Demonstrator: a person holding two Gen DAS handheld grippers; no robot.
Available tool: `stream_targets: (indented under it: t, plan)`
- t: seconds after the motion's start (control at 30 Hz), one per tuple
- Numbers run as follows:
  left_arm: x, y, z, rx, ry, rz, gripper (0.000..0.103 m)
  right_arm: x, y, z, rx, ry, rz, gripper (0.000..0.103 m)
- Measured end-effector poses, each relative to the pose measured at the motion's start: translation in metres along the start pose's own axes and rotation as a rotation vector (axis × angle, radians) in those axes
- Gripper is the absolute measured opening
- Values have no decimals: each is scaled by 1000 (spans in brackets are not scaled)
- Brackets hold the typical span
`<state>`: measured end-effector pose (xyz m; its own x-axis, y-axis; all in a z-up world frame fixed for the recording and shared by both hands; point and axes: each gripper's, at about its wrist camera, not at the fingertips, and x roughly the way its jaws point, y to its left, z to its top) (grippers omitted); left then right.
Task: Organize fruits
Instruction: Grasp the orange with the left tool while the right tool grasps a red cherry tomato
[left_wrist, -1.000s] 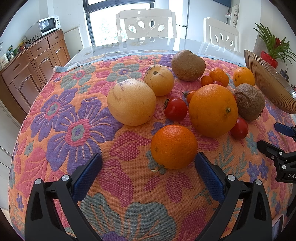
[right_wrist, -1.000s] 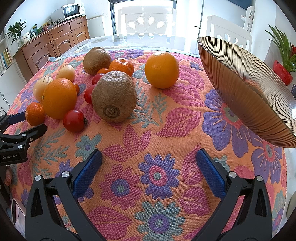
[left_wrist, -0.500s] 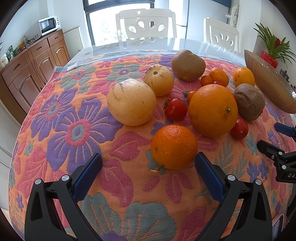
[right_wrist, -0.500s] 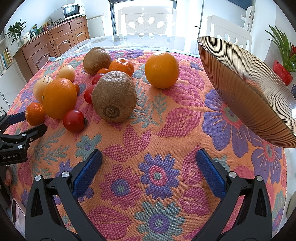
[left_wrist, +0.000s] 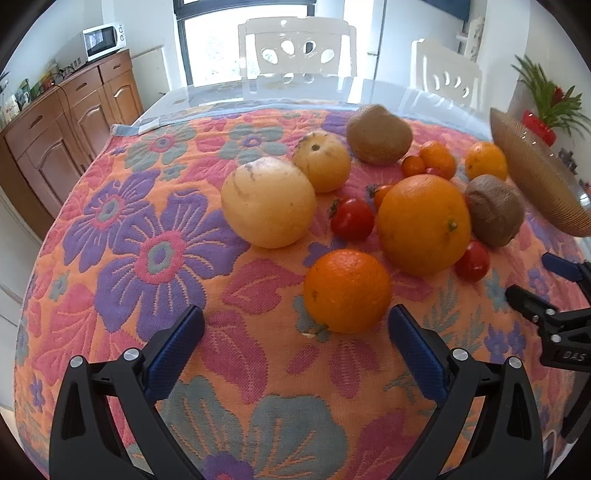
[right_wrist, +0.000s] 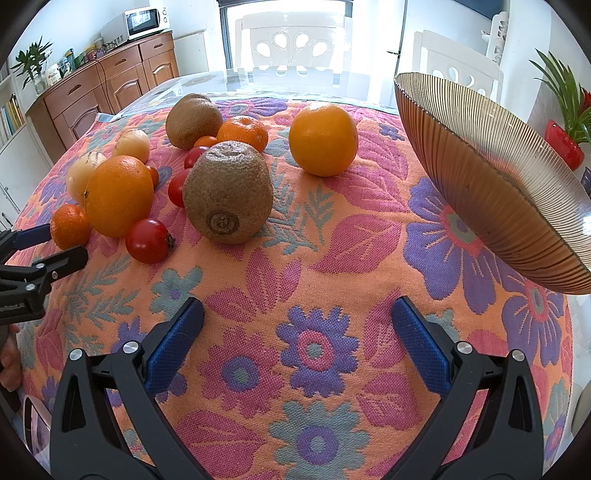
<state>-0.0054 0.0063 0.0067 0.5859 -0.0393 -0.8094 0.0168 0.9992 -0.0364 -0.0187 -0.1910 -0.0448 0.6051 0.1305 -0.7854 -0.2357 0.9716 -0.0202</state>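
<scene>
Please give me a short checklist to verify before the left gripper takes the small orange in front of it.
1. Left gripper open and empty: ok.
2. Small orange lies ahead, nearer the right finger than centred: not ok, shift right first.
3. Small orange stands apart from the big orange and red tomato: ok.
4. Right gripper open, holding nothing: ok.
5. Ribbed bowl looks empty as far as seen: ok.
6. Whether the bowl stands steady: cannot tell, its base is hidden.
</scene>
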Motion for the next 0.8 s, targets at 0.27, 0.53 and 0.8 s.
stream_targets:
  t: [0.27, 0.53, 0.8]
  plan:
    - [-3, -12, 3, 22, -27, -76, 70, -3, -13, 1, 21, 1, 69, 100]
    - [-2, -11, 7, 8, -37, -120, 39, -24, -35, -3, 20, -35, 242, 76]
    - [-17, -15, 5, 32, -96, -97, 38, -19, 27, 20, -149, 14, 392, 39]
